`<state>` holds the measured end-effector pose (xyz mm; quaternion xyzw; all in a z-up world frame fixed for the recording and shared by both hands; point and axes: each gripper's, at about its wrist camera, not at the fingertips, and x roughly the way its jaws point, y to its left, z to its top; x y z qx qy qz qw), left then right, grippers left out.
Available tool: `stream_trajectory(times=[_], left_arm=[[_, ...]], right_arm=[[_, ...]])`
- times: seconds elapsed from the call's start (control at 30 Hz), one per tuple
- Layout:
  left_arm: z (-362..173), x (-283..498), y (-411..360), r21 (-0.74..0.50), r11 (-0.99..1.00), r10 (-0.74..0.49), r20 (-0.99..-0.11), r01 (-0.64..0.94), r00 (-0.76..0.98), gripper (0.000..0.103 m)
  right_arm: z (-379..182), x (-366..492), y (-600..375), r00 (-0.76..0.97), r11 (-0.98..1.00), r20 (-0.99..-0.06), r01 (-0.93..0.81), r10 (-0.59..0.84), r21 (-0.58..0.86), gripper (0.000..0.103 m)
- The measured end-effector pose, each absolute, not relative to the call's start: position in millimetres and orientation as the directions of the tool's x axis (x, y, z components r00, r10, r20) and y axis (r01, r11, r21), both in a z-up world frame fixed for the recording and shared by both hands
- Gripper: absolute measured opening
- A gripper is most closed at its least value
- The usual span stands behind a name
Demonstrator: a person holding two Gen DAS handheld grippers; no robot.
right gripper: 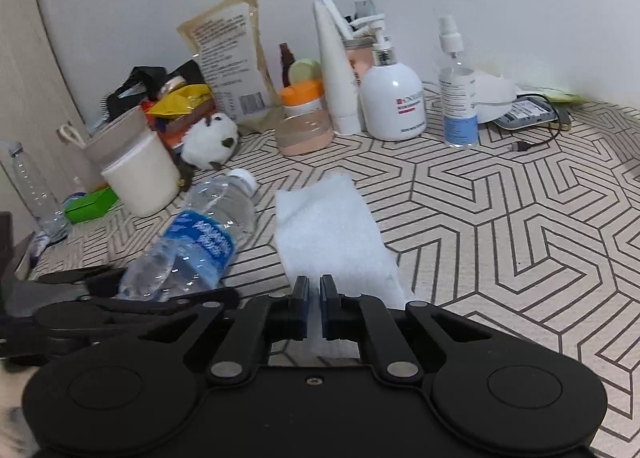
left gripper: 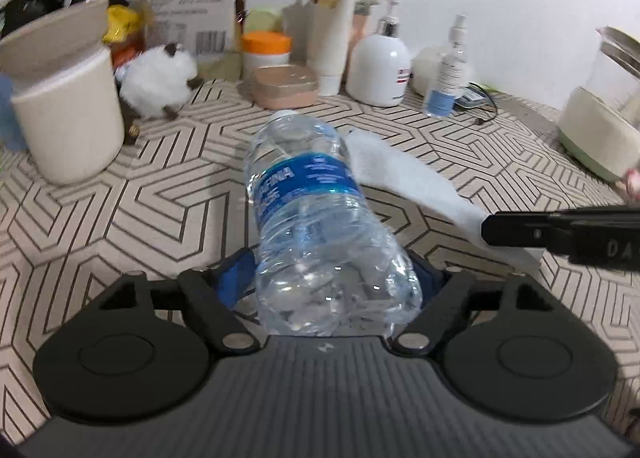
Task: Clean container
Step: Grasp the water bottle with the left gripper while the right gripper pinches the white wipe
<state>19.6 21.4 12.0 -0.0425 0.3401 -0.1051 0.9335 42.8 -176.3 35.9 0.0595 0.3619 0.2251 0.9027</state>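
The left claw (left gripper: 336, 290) clamps the base of a clear water bottle (left gripper: 316, 217); the right claw (right gripper: 314, 308) pinches the near end of a white cloth (right gripper: 328, 234) on the patterned tabletop (right gripper: 500, 238).

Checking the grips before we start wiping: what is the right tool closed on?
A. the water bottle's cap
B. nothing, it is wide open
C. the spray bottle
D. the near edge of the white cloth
D. The right tool has its pads pinched together on the near edge of the white cloth, while the water bottle sits in the left tool.
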Motion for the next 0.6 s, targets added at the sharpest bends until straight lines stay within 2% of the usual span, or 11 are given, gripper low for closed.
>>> stream_trajectory(times=[0.2,0.4,0.47,0.53,0.6], left_arm=[[11.6,8.9,10.6,-0.075,0.978,-0.201,-0.605,0.196,0.77,0.069],[15.5,-9.7,19.6,-0.116,0.953,-0.288,-0.629,0.279,0.722,0.069],[15.6,-18.9,24.7,-0.143,0.939,-0.331,-0.628,0.314,0.705,0.069],[14.5,-26.7,27.4,-0.154,0.931,-0.353,-0.616,0.331,0.704,0.069],[12.8,-30.9,28.6,-0.163,0.93,-0.358,-0.601,0.33,0.715,0.069]], right_arm=[[37.4,44.9,-183.5,0.563,0.834,-0.615,-0.362,0.552,0.416,0.007],[36.4,44.7,-176.5,0.576,0.86,-0.641,-0.372,0.508,0.348,0.016],[33.2,44.8,-172.9,0.563,0.858,-0.651,-0.393,0.51,0.332,0.036],[28.3,45.7,-169.0,0.544,0.851,-0.661,-0.411,0.517,0.327,0.05],[21.8,47.5,-164.6,0.539,0.85,-0.665,-0.414,0.517,0.326,0.055]])
